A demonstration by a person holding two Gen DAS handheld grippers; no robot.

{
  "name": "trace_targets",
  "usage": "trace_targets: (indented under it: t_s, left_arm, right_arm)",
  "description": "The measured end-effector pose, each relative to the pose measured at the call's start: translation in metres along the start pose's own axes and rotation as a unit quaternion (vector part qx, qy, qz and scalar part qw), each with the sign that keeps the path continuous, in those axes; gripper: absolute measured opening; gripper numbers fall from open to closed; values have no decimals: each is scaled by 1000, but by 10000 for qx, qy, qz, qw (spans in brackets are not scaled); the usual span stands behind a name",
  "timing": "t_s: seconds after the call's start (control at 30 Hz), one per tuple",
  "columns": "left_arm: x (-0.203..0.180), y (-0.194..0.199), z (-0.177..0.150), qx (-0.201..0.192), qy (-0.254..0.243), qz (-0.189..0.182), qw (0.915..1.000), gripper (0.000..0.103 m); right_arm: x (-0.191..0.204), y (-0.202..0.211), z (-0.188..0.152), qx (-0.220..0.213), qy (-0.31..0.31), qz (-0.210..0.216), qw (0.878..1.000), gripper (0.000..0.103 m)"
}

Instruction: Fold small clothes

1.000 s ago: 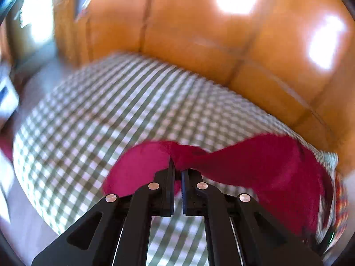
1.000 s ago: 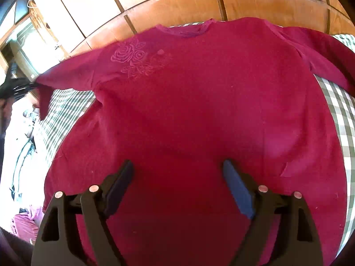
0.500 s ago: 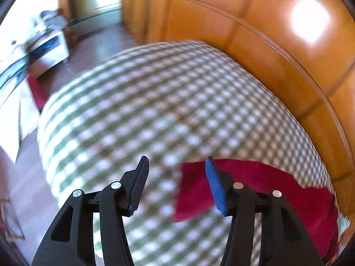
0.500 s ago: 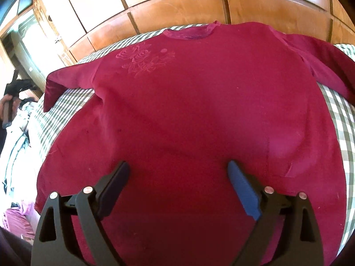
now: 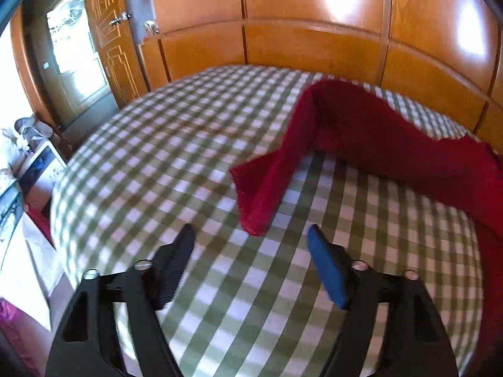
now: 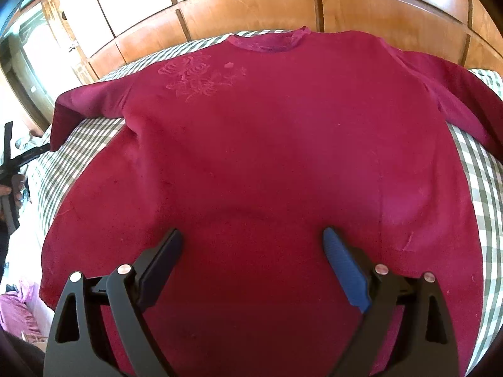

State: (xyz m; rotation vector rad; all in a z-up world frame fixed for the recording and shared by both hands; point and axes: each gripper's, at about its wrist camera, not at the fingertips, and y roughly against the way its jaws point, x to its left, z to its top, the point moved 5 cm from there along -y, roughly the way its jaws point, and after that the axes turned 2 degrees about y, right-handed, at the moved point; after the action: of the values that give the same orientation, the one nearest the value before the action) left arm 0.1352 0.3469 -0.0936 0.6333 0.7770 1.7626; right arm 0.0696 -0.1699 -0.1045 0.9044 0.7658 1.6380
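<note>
On the checked bed (image 5: 157, 157), the red top (image 6: 267, 157) lies flat; the left claw (image 5: 250, 238) is opening on nothing, and the right claw (image 6: 253, 242) is spread wide.

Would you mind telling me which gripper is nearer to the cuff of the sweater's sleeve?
Left. The left gripper, jaws opening and empty, is just short of the sleeve cuff; the right gripper hovers open over the sweater body near the hem.

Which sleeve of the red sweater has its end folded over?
The sleeve at the picture's left: its cuff end bends over onto the checked bedcover. The other sleeve lies straight.
</note>
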Motion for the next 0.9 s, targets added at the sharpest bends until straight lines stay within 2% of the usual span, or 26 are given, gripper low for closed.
trace_targets:
  t_s: [0.1, 0.13, 0.17, 0.2, 0.27, 0.33, 0.4, 0.47, 0.57, 0.63, 0.73, 0.77, 0.83, 0.9]
  left_arm:
    - [5, -19, 7, -29, 122, 118, 9999, 61]
    - [6, -25, 9, 2, 74, 201, 9998, 48]
    - [5, -28, 10, 102, 22, 204, 9997, 18]
    - [4, -31, 10, 296, -34, 72, 9995, 5]
    - [0, -23, 11, 437, -207, -96, 9988, 4]
    - [-1, 1, 21, 365, -258, -443, 9980, 4]
    - [8, 38, 46, 239, -33, -978, 9949, 4]
    - [17, 64, 71, 111, 113, -1276, 9917, 4]
    - [35, 89, 112, -73, 284, -1401, 9897, 4]
    - [43, 85, 131, 17, 316, -1105, 9934, 4]
    - [61, 48, 136, 657, 370, -490, 9960, 4]
    - [66, 28, 127, 1008, 422, -293, 9936, 4]
    - [74, -4, 109, 1427, 451, 88, 9887, 4]
    - [79, -27, 94, 1597, 650, 253, 9847, 4]
  right_arm:
    - [1, -1, 1, 12, 21, -87, 10000, 91]
    - [1, -1, 1, 19, 16, -99, 9999, 91]
    - [1, -1, 1, 24, 12, -97, 9999, 91]
    - [1, -1, 1, 25, 12, -90, 10000, 91]
    - [0, -1, 1, 26, 27, -93, 9999, 91]
    - [1, -1, 1, 33, 55, -101, 9999, 91]
    - [1, -1, 1, 40, 70, -94, 9999, 91]
    - [1, -1, 1, 33, 71, -88, 9999, 91]
    - [1, 0, 0, 9, 56, -100, 9999, 92]
    - [1, 0, 0, 4, 43, -93, 9999, 92]
    - [0, 0, 0, 9, 30, -60, 10000, 92]
    - [-1, 0, 0, 7, 28, -56, 10000, 92]
    - [-1, -1, 0, 4, 59, -66, 10000, 92]
    - [-1, -1, 0, 17, 81, -73, 9999, 92]
